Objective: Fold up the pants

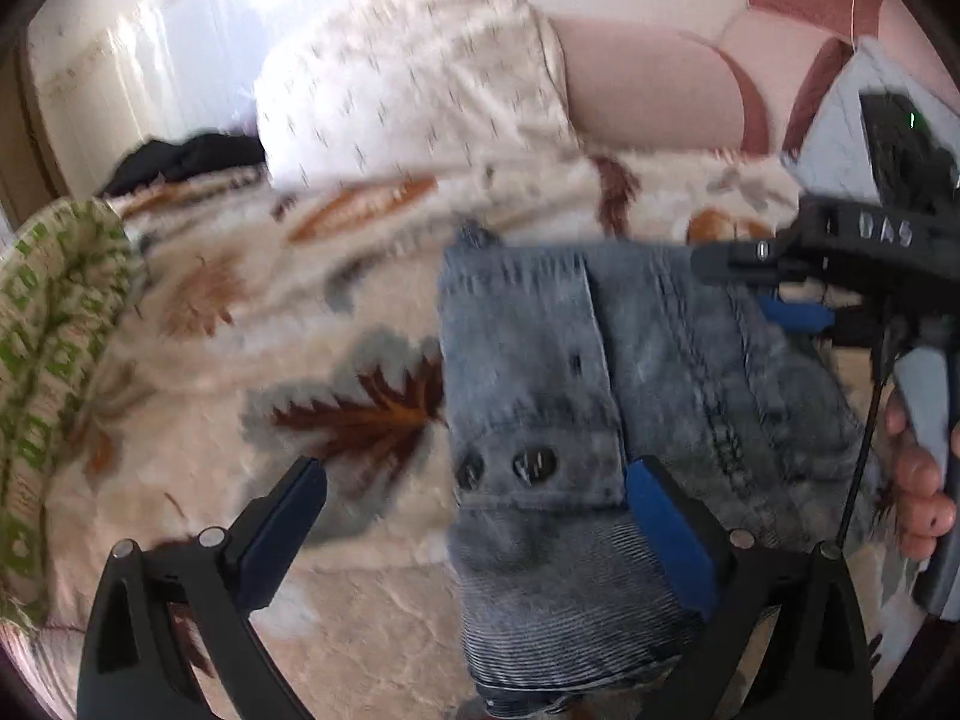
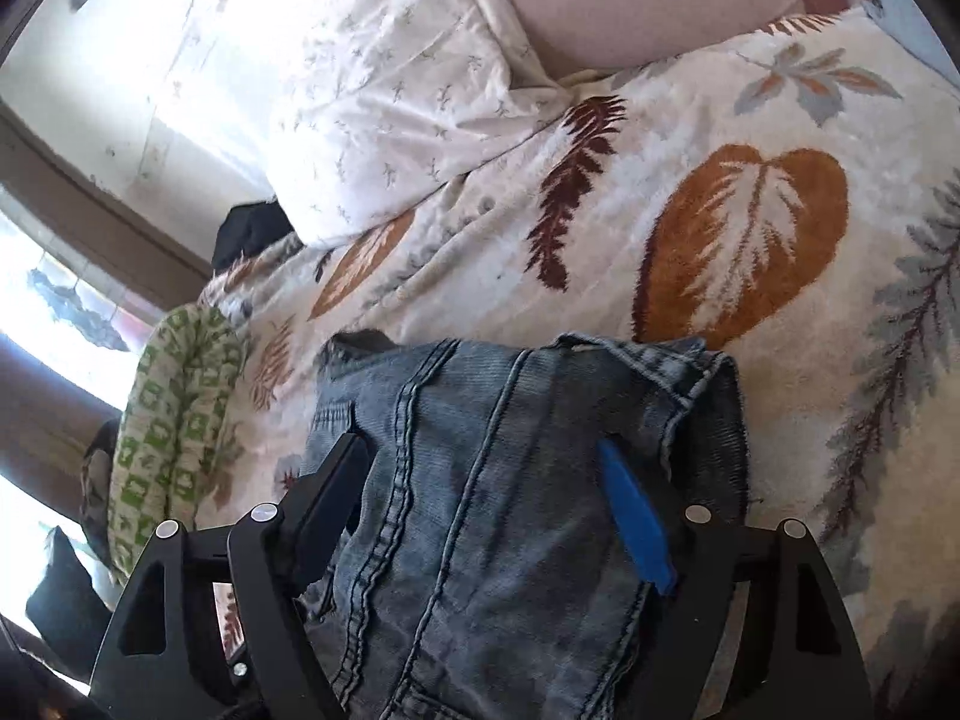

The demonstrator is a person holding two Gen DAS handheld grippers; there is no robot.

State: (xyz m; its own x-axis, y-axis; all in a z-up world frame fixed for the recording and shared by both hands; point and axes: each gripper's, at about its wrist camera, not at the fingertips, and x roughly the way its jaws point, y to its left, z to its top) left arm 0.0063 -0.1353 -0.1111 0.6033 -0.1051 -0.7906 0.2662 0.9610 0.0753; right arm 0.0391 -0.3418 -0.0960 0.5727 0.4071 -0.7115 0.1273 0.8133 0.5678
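Folded blue jeans (image 1: 540, 372) lie on a cream blanket with a leaf pattern (image 1: 240, 312). My left gripper (image 1: 477, 468) is open at the near left edge of the pile. Its blue right finger (image 1: 666, 528) rests over the denim, and its black left finger stands over the blanket. From the right, my right gripper (image 1: 735, 282) reaches onto the pile, with a person's hand (image 1: 918, 480) on its handle. In the right wrist view the jeans (image 2: 480, 480) fill the gap of the right gripper (image 2: 480, 447). Both fingers are sunk into the denim and press on the bunch.
A white patterned pillow (image 1: 408, 78) (image 2: 408, 108) lies behind the jeans, against a pink headboard (image 1: 648, 78). A green patterned cloth (image 1: 54, 360) (image 2: 174, 420) hangs over the left edge of the bed. A dark garment (image 1: 186, 159) lies at the far left.
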